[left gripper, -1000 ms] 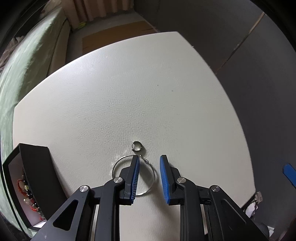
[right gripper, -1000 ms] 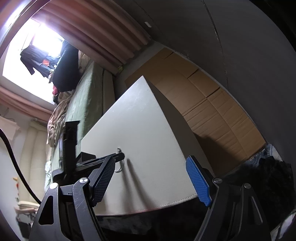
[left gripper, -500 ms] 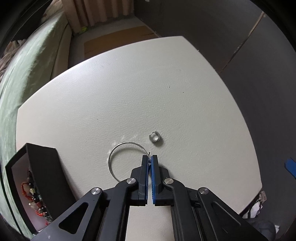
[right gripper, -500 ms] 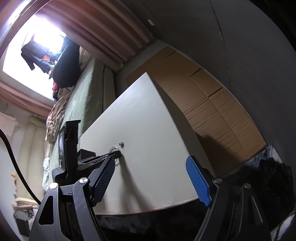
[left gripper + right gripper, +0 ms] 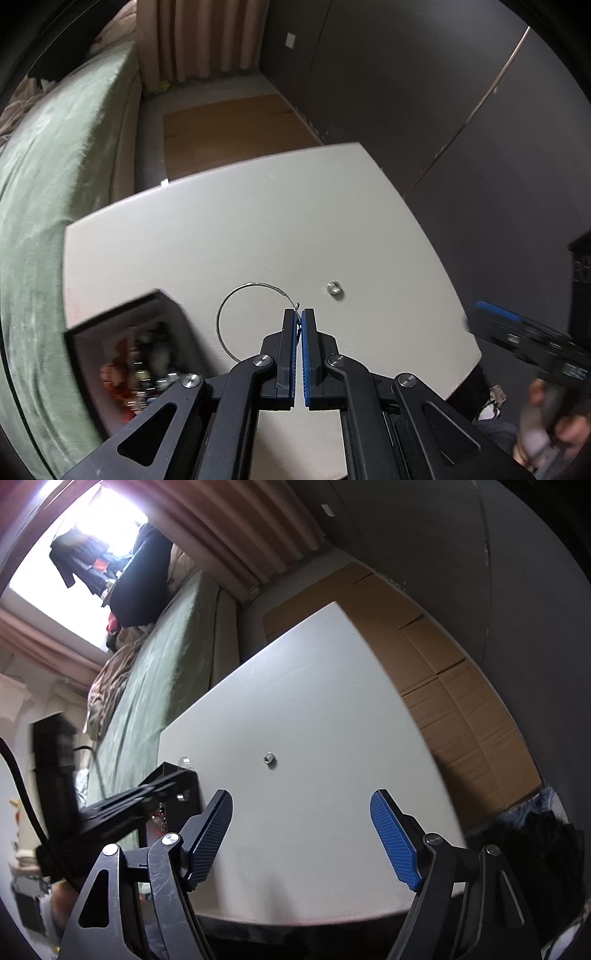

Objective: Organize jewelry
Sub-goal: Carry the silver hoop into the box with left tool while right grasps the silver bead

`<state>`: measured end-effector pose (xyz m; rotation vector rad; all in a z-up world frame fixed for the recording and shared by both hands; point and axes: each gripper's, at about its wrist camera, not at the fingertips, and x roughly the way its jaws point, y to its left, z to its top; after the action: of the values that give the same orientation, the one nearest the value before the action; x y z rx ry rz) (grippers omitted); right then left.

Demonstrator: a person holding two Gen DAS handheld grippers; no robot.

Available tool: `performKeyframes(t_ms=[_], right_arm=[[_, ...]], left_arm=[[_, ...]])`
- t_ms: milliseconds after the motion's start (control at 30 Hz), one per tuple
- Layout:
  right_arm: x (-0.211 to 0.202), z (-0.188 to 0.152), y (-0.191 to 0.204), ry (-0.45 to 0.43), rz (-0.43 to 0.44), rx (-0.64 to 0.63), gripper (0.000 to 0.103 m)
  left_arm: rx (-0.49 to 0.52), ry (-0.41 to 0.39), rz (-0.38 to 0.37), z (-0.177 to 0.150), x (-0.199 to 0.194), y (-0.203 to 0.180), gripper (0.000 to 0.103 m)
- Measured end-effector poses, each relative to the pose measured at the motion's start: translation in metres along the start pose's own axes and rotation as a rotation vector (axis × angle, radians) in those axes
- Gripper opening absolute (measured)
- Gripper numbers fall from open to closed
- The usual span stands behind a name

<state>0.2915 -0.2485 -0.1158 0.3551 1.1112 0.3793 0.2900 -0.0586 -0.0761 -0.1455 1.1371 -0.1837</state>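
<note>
Silver wire, thin and bent into a large hoop earring (image 5: 243, 314), hangs pinched at its clasp between the closed blue pads of my left gripper (image 5: 299, 314), above the white table (image 5: 229, 229) beside the black jewelry box (image 5: 125, 343). A small silver ring (image 5: 334, 287) lies on the table nearby, and my right gripper (image 5: 301, 834) hovers with its jaws wide, holding nothing.

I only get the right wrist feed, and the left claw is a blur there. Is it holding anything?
Observer: Yes, the left claw is shut on a hoop earring, pinched at its clasp.
Operator: Is the small ring caught in it?
Observer: No, the small ring lies on the table, right of the claw tip, apart from the hoop.
Operator: And the box?
Observer: The black jewelry box sits open left of the hoop.
</note>
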Motion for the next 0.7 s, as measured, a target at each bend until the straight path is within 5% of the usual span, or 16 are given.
performKeyframes(t_ms=[200,367,500,700], right_arm=[[0.033,0.015,0.035,0.049,-0.041,-0.082,0.052],[0.058,0.025,0.060,0.085,-0.071,-0.170,0.047],[0.079,0.026,0.068,0.130,-0.136,-0.226,0.032],[0.098,0.027,0.081,0.164,-0.224,-0.315,0.029]], left_arm=[[-0.027,-0.036,-0.001,0.000,-0.028,0.031,0.002],[-0.061,-0.052,0.022,-0.005,-0.044,0.060,0.002],[-0.085,-0.048,0.030,-0.009,-0.048,0.080,0.002],[-0.094,-0.034,0.045,-0.017,-0.055,0.098,0.002]])
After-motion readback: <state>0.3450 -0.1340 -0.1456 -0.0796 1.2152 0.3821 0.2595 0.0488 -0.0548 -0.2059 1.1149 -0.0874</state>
